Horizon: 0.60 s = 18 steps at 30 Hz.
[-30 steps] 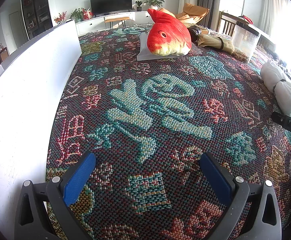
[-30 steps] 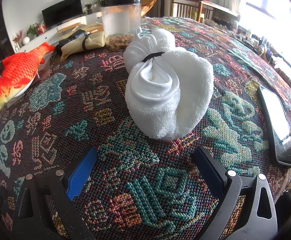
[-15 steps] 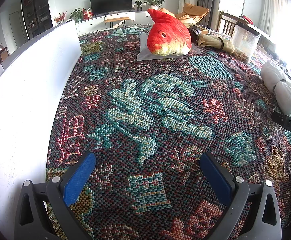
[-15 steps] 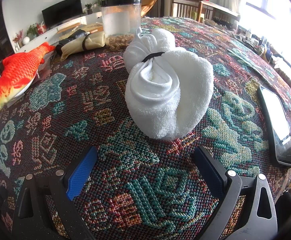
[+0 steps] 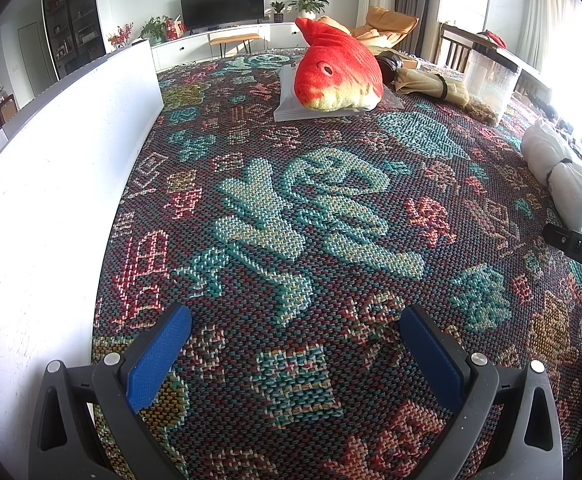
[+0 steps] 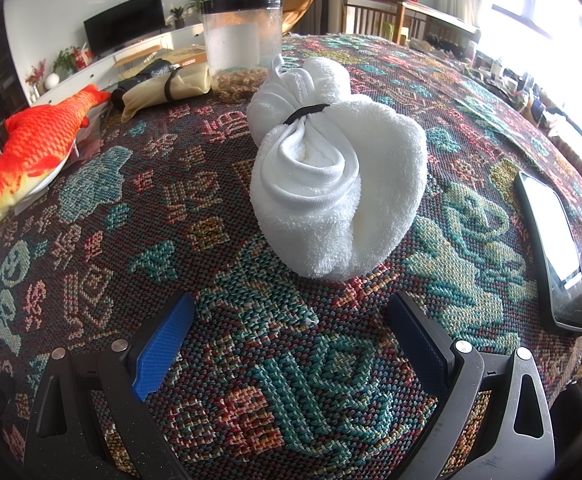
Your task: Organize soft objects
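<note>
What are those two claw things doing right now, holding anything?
Left gripper: open, holding nothing.
Right gripper: open, holding nothing; the white towel bundle lies just ahead.

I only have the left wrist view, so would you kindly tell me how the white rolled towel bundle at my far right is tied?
Observer: A black elastic band cinches the white rolled towel bundle near its middle.
Operator: Thank you; is anything lying beyond it, towards the table edge?
Observer: Yes, a black-framed smartphone lies flat, screen up, apart from the towel.
Operator: And where is the right gripper?
Observer: The right gripper hangs open just short of the towel, touching nothing.
</note>
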{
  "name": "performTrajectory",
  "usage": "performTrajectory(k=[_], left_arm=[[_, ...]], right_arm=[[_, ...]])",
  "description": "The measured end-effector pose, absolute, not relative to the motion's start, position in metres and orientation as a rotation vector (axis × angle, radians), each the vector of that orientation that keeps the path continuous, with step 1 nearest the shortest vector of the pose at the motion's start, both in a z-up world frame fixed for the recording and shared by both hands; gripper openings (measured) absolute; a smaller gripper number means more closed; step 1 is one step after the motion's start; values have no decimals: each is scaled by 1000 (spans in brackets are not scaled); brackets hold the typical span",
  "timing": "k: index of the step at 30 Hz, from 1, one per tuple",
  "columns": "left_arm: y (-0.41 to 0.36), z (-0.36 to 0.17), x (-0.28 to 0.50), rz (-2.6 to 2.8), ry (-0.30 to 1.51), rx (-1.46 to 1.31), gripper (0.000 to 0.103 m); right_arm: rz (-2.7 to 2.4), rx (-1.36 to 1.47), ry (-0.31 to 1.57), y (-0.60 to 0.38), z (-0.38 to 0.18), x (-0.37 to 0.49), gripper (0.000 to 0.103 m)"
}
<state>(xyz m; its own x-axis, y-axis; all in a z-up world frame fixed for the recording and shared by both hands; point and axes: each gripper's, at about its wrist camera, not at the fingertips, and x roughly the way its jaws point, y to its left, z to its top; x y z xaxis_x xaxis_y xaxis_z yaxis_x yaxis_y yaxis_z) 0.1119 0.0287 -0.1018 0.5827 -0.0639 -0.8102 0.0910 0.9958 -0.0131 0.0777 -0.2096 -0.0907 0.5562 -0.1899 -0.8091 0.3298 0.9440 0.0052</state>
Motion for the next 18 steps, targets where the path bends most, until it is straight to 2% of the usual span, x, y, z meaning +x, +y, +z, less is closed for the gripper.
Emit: performTrajectory(k=[18], left_arm=[[28,-102,114,-84,948,30,103]], right_arm=[[-308,163,933,-210,-90,78,99]])
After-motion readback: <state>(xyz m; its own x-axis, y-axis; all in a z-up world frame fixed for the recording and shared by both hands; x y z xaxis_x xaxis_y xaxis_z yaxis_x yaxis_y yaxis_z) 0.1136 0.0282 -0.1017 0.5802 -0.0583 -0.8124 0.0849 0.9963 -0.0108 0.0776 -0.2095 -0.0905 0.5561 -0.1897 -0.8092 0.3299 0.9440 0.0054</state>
